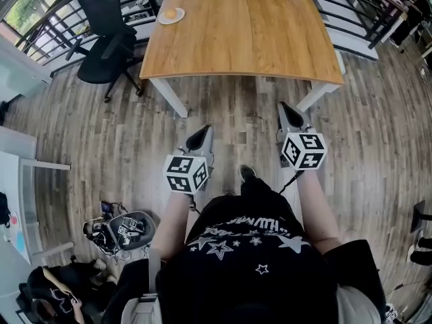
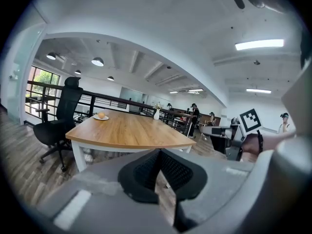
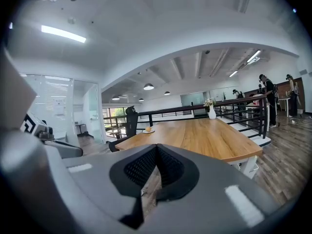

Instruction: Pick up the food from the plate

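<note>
Head view showed the round orange food [image 1: 171,11] sitting on its white plate [image 1: 179,19] at the far left corner of the wooden table [image 1: 250,39], well apart from both grippers. The left gripper [image 1: 201,135] and right gripper [image 1: 291,112] were held out over the floor [image 1: 236,103], short of the table and tilted slightly down. Each had its jaws together with nothing between them. The marker cubes [image 1: 185,173] bore only black-and-white squares, and the white lettering on the black shirt [image 1: 250,255] could not be read.

Bright, even light from windows [image 2: 44,82] and ceiling strip lights [image 2: 258,44], with fisheye bending and black corners
</note>
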`<state>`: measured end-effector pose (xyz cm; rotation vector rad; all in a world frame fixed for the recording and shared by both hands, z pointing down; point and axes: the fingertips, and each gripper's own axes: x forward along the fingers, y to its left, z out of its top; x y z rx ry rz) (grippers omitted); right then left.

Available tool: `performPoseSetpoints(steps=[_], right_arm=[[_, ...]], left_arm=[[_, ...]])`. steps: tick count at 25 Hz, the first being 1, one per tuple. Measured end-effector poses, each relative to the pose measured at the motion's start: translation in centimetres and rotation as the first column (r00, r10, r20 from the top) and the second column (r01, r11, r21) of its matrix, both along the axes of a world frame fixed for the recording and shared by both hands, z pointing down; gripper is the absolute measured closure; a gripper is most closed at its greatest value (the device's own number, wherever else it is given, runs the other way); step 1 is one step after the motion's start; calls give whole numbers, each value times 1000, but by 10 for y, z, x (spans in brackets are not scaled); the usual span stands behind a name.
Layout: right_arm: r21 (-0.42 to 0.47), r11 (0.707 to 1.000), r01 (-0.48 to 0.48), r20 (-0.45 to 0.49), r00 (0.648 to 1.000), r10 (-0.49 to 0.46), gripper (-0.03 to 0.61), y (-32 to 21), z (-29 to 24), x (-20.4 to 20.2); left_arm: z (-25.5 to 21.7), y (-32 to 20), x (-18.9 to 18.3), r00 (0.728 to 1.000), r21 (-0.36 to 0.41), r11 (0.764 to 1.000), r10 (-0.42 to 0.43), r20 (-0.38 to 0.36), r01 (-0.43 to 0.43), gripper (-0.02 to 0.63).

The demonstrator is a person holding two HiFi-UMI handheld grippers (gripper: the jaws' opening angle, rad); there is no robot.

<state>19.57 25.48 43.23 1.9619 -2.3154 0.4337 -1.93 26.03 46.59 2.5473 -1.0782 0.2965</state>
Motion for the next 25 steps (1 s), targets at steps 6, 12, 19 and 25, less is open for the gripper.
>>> performPoseSetpoints(steps=[6,12,19,25], right_arm=[[61,996,62,34,997,-64,577,9,-3,-18],[55,998,30,20,999,-31,577,6,1,-17],[28,999,20,40,999,-22,577,-36,21,-7],[36,998,47,79,996,-49,577,-112,25,-9]], left_arm=[[13,10,-11,1000,-28,1000,-5,-6,5,613],[23,5,-26,1000,-51,998,-23,-2,23,613],[26,-25,-30,999,-41,998,-48,24,49,612],[40,-74,-35,994,-72,992,-95,51,99,612]])
